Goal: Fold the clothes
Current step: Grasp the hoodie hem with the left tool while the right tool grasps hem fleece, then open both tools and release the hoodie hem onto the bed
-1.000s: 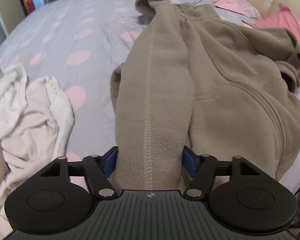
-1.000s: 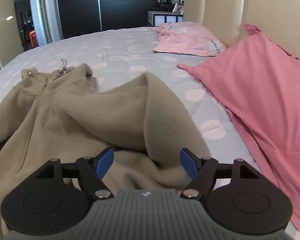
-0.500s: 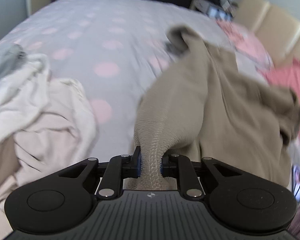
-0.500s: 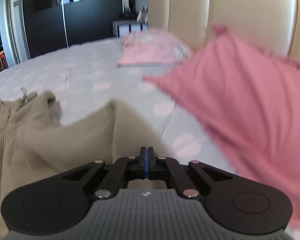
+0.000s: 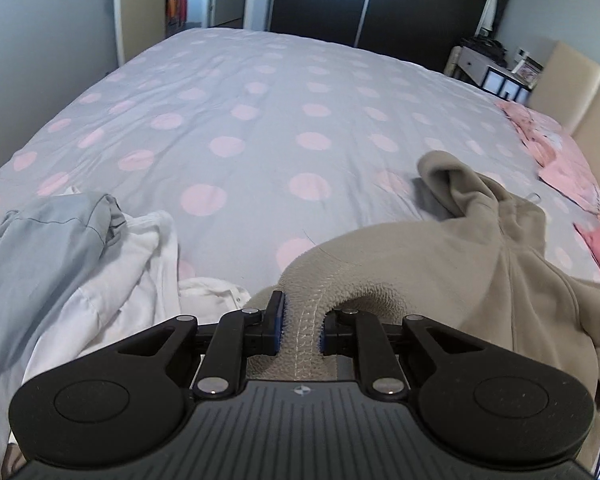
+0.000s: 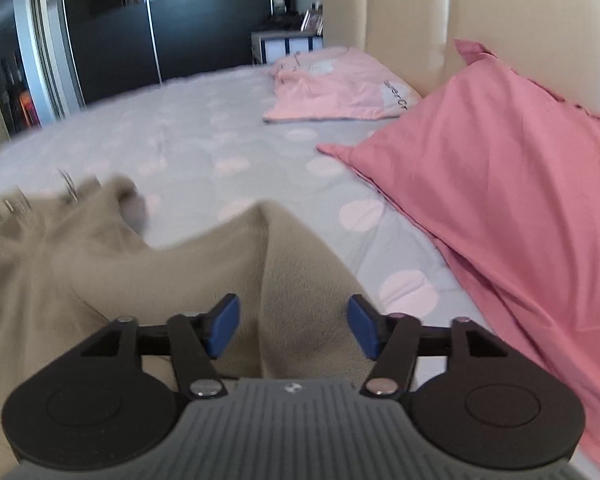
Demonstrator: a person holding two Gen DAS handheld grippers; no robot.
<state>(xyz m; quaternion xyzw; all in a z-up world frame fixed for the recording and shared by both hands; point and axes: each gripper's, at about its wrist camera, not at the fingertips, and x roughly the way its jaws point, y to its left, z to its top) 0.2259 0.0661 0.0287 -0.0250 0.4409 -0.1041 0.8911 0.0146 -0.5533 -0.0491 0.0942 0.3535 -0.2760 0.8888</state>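
Fleece in a beige-grey tone, a zip-up jacket (image 5: 480,264), is spread across the near right part of a bed covered by a grey duvet with pink dots (image 5: 260,120). Its long axis is run from the stitched sleeve end at the left gripper (image 5: 302,330) away and to the right, toward the collar, which is pointed at the far side of the bed; a rounded fold of cloth (image 5: 444,168) is seen raised at that far end. The sleeve seam is clamped between the blue pads of the left gripper, which is closed on it. The jaws of the right gripper (image 6: 294,326) are opening, with a ridge of the jacket (image 6: 292,264) lying between the pads but not pressed by them. The collar zone is blurred in the right wrist view. A pile of white and pale blue clothes (image 5: 80,264) is left at the near left, and a pink pillow (image 6: 512,184) is set against the cream headboard (image 6: 480,12).
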